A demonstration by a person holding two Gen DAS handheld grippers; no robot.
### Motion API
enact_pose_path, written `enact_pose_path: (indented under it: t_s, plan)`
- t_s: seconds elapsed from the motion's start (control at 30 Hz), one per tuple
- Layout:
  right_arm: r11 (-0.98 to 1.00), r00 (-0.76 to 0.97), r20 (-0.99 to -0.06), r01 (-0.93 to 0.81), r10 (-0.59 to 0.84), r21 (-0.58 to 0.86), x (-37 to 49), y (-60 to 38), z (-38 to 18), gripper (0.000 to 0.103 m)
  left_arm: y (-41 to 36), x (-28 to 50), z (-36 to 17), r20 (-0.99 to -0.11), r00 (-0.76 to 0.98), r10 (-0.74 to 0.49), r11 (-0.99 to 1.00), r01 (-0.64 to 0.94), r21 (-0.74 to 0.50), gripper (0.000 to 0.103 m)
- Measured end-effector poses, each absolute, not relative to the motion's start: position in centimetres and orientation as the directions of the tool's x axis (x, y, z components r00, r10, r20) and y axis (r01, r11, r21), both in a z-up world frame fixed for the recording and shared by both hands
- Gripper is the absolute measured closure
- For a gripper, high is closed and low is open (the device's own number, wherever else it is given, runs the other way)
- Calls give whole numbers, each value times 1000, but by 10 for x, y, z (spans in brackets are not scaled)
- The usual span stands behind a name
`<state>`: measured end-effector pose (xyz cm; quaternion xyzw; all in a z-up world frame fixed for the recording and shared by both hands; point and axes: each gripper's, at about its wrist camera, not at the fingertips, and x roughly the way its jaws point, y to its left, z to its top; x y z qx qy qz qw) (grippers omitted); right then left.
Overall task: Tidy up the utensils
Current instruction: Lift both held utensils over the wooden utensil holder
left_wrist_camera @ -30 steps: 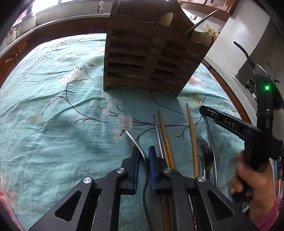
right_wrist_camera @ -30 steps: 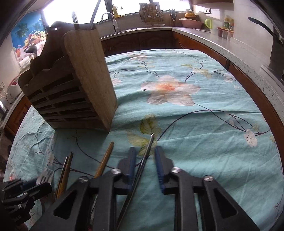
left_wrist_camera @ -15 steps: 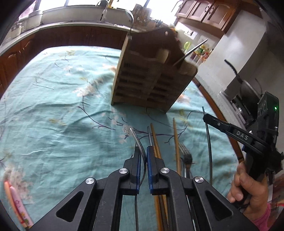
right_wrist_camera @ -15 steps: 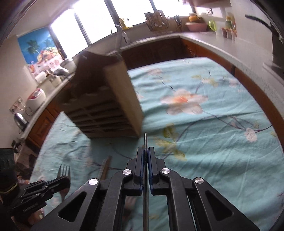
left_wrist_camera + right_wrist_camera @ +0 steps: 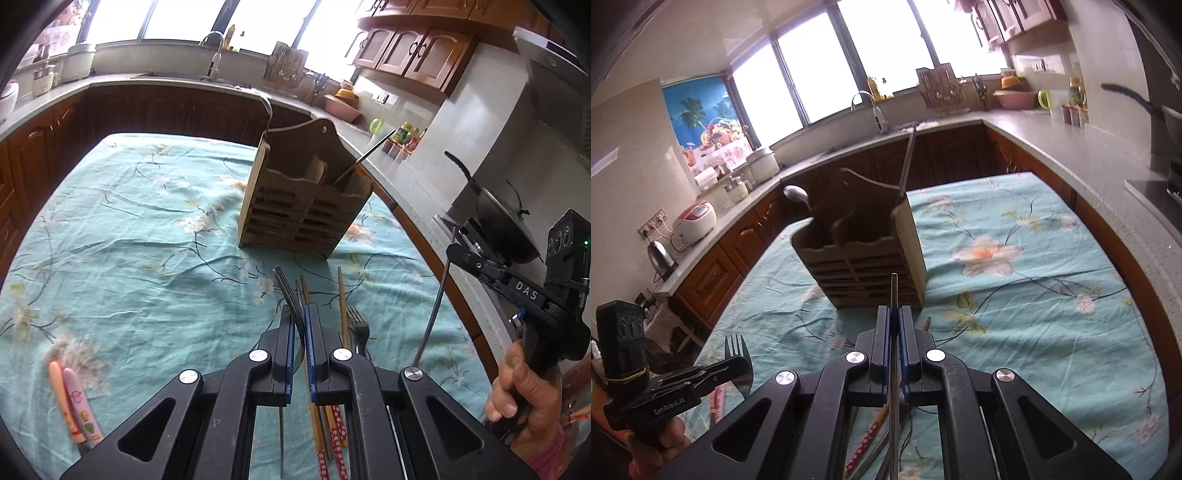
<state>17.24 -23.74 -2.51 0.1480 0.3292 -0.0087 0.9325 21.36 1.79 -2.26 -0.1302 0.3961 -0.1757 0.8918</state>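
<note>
A wooden utensil holder (image 5: 303, 206) stands on the teal flowered tablecloth (image 5: 129, 258); it also shows in the right wrist view (image 5: 864, 266), with a spoon and a metal rod in it. My left gripper (image 5: 298, 314) is shut on a metal fork (image 5: 286, 286), lifted above the table; its tines show in the right wrist view (image 5: 737, 350). My right gripper (image 5: 894, 314) is shut on a thin metal chopstick (image 5: 894, 291), which hangs below it in the left wrist view (image 5: 432, 314). Wooden chopsticks (image 5: 341, 299) and another fork (image 5: 358, 325) lie below.
Two pink and orange child utensils (image 5: 72, 402) lie at the tablecloth's left front. Red patterned chopsticks (image 5: 338, 435) lie under my left gripper. A counter with a wok (image 5: 506, 229) runs along the right. A sink and cabinets (image 5: 879, 122) stand behind the table.
Both grippers have risen from the table with their utensils, and the holder now looks farther away. The right gripper closed on the chopstick a second ago.
</note>
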Motion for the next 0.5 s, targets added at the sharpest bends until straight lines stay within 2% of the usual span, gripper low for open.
enact_pose_path:
  t_s: [0.5]
  plan:
    - [966, 849, -524, 83, 61, 246, 141, -227, 19, 99, 44, 179, 11, -586, 691, -422, 894, 211, -396, 100]
